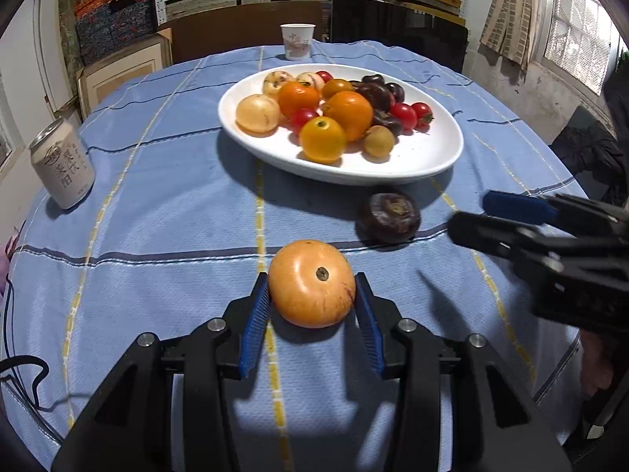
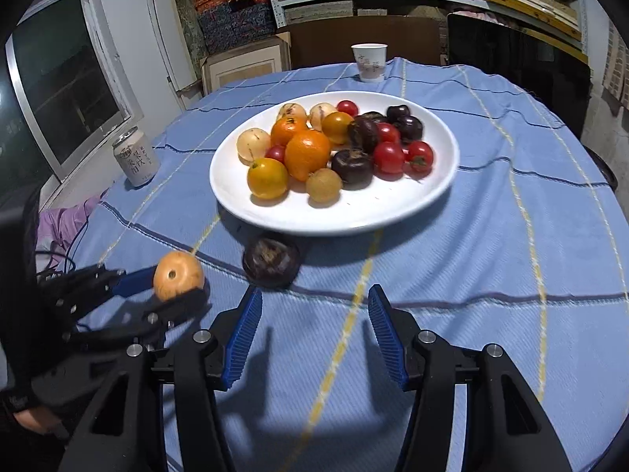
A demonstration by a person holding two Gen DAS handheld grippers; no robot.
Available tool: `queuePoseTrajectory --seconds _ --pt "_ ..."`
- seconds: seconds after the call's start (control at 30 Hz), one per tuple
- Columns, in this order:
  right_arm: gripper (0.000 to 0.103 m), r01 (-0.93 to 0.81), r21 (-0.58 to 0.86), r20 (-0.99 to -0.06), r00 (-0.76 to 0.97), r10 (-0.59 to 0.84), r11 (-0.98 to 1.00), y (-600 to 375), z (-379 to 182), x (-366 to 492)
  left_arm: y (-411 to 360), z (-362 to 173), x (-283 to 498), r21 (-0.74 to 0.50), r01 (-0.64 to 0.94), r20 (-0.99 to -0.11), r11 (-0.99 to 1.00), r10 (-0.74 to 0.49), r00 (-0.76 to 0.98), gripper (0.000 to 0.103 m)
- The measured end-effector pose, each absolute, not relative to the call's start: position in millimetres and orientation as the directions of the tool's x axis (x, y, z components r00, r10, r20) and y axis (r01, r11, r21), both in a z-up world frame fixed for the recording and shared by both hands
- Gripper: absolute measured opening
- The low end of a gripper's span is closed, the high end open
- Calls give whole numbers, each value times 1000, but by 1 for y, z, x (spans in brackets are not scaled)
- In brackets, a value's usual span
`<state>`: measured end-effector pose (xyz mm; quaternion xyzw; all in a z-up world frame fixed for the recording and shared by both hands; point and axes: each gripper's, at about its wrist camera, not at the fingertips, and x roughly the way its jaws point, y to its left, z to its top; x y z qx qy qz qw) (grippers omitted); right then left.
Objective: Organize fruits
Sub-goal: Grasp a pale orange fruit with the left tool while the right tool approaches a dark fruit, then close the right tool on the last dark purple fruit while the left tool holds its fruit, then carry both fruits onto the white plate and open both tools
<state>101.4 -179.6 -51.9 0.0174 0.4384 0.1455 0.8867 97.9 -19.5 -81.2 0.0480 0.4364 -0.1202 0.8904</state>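
My left gripper [image 1: 312, 287] is shut on a pale orange round fruit [image 1: 311, 283], held just above the blue cloth; the fruit also shows in the right wrist view [image 2: 179, 275]. A dark purple fruit [image 1: 389, 217] lies on the cloth in front of the white plate [image 1: 424, 157], which holds several orange, yellow, red and dark fruits. My right gripper [image 2: 314, 295] is open and empty, hovering short of the dark purple fruit [image 2: 271, 261]; it shows in the left wrist view [image 1: 471, 216] at the right. The plate [image 2: 373, 212] lies beyond.
A drink can [image 1: 63, 163] stands at the table's left edge, also in the right wrist view [image 2: 135, 161]. A paper cup [image 1: 297, 41] stands at the far edge behind the plate. Shelves and boxes fill the back wall.
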Motion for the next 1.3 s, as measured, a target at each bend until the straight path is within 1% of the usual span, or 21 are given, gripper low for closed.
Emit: queuePoseTrajectory --seconds 0.17,0.37,0.4,0.43,0.47,0.53,0.63,0.93,1.17,1.3 --pt "57 -270 132 -793 548 265 954 -153 -58 121 -9 -82 96 -22 241 -790 970 -165 591 42" --pt "56 -261 86 -830 515 214 962 -137 -76 135 -3 -83 96 -36 232 -793 972 -169 586 42" --pt "54 -262 69 -826 526 202 963 -136 -76 134 -3 -83 96 -36 232 -793 972 -169 585 42" --pt "46 -278 70 -824 525 212 958 -134 -76 132 -2 -83 96 -37 233 -793 972 -170 584 42" --pt "43 -289 58 -823 528 210 956 -132 -75 130 -2 -84 96 -37 233 -794 972 -170 584 42" --pt "43 -280 33 -817 545 187 959 -133 -74 126 -2 -84 96 -37 233 -795 972 -170 583 42" --pt "43 -276 37 -813 551 190 961 -140 -73 118 -3 -82 95 -32 234 -791 972 -168 589 42" --pt "43 -245 83 -774 594 218 966 -187 -58 85 -10 -77 90 -26 249 -781 968 -175 600 42" --pt "43 -177 105 -740 644 196 979 -229 -45 73 -24 -64 85 -23 279 -763 960 -197 615 42" --pt "43 -167 117 -719 666 199 979 -241 -35 73 -29 -54 86 -23 289 -749 957 -208 629 42"
